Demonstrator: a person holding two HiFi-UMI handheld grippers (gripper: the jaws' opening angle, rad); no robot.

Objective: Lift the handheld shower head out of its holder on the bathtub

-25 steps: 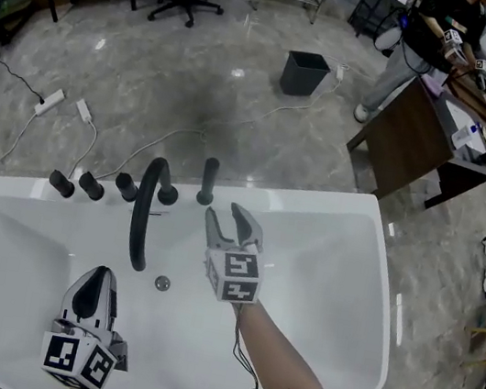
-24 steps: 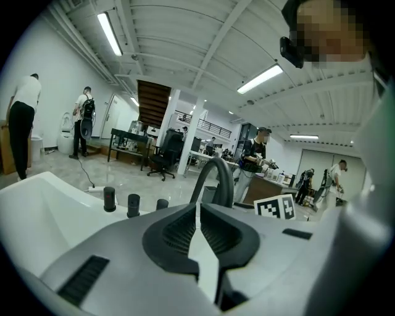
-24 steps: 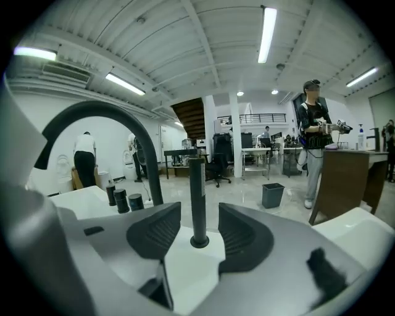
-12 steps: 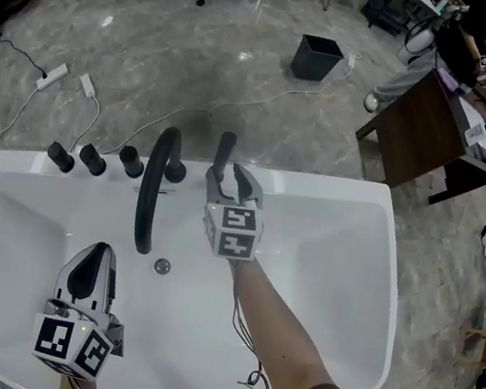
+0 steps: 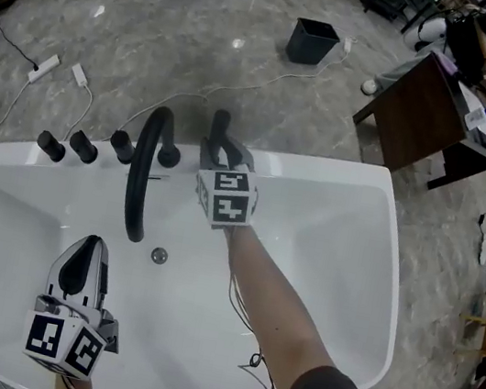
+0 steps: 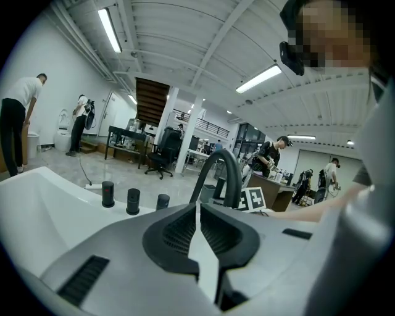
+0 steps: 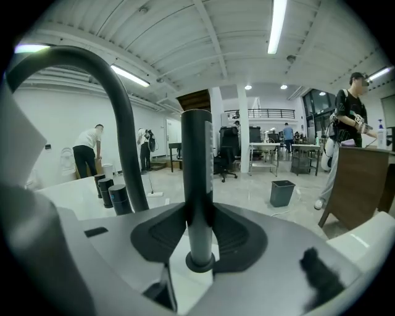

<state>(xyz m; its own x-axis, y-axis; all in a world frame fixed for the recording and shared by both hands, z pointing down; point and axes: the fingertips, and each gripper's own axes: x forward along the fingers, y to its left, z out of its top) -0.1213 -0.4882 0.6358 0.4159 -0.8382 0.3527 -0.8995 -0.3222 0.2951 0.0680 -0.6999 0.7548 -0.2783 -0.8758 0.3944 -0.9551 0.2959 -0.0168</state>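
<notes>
The handheld shower head is a slim black stick standing upright in its holder on the far rim of the white bathtub. My right gripper reaches over the tub to it. In the right gripper view the jaws are closing on the shower head, and my right gripper has a pad against each side of the shaft. My left gripper hangs low over the tub's near left, jaws together and empty. In its own view the left gripper points at the black faucet spout.
The arched black spout stands just left of the shower head, with three black knobs further left on the rim. A drain sits in the tub floor. Beyond lie floor cables, a black bin and a wooden desk.
My right gripper moved forward across the tub to the shower head and its jaws came in around the shaft. The left gripper sank slightly.
</notes>
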